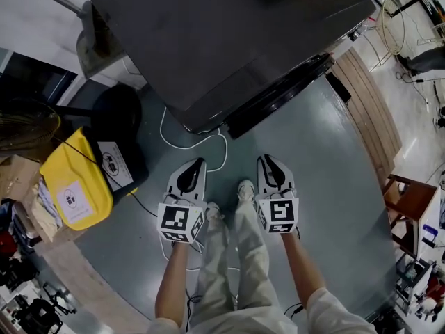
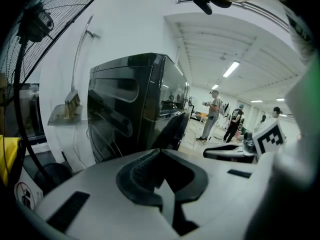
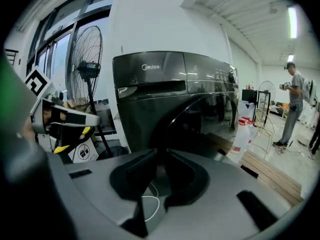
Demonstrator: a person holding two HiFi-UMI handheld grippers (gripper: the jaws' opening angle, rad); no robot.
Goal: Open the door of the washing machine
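Head view looks steeply down; both gripper views share the washing machine (image 1: 229,40).

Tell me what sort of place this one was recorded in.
Most likely a lab or workshop hall rather than a home: the washing machine stands free on a painted grey floor with a pedestal fan beside it, strip lights run along the ceiling, and other people stand about in the background.

Left gripper (image 1: 199,162) jaws together, right gripper (image 1: 265,158) ajar.
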